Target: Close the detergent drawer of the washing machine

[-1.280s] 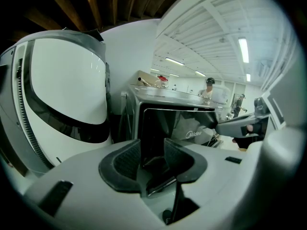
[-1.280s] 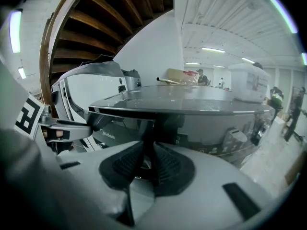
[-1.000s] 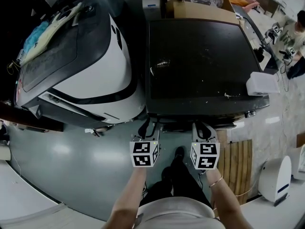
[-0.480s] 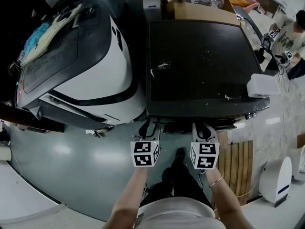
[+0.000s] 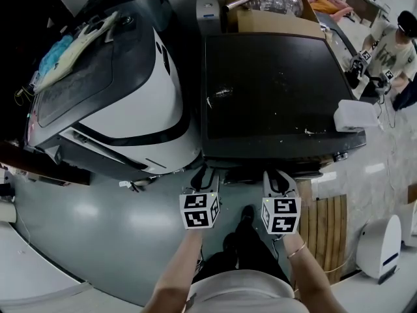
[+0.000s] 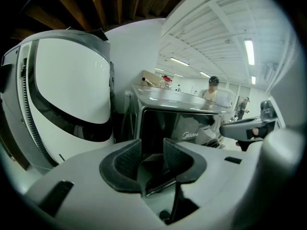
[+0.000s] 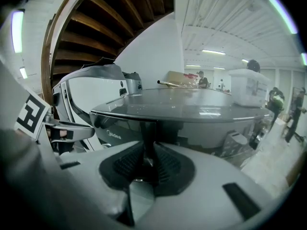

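Detergent drawer (image 6: 156,171) first: we see it as a dark piece sticking out a bit from the upper front of the washing machine (image 5: 270,83). It sits toward the left end as we face it, just under the black lid. In the head view it's mostly tucked under the lid's front edge, so we can't really say how far out it is.

The left gripper (image 5: 202,173) is right in front of it, jaws apart and gripping nothing. They've just been closing a little. The drawer shows in the gap between the pads, but we can't tell if either pad touches it.

The right gripper (image 5: 280,178) hangs beside it, further right along the same front. Its jaws are only a narrow slit apart with nothing pinched. A dark vertical strip on the glossy front panel lines up with that slit.

The Midea logo (image 6: 189,137) sits just right of the drawer. A white box (image 5: 355,115) rests on the lid's front right corner, and a cardboard box (image 5: 273,15) stands behind the machine. To the left there's a bigger white-and-black appliance (image 5: 130,103) with a cloth (image 5: 65,51) on top. A wooden slatted mat (image 5: 326,223) lies on the floor at the right, and a person (image 5: 397,44) is well off at the back right.
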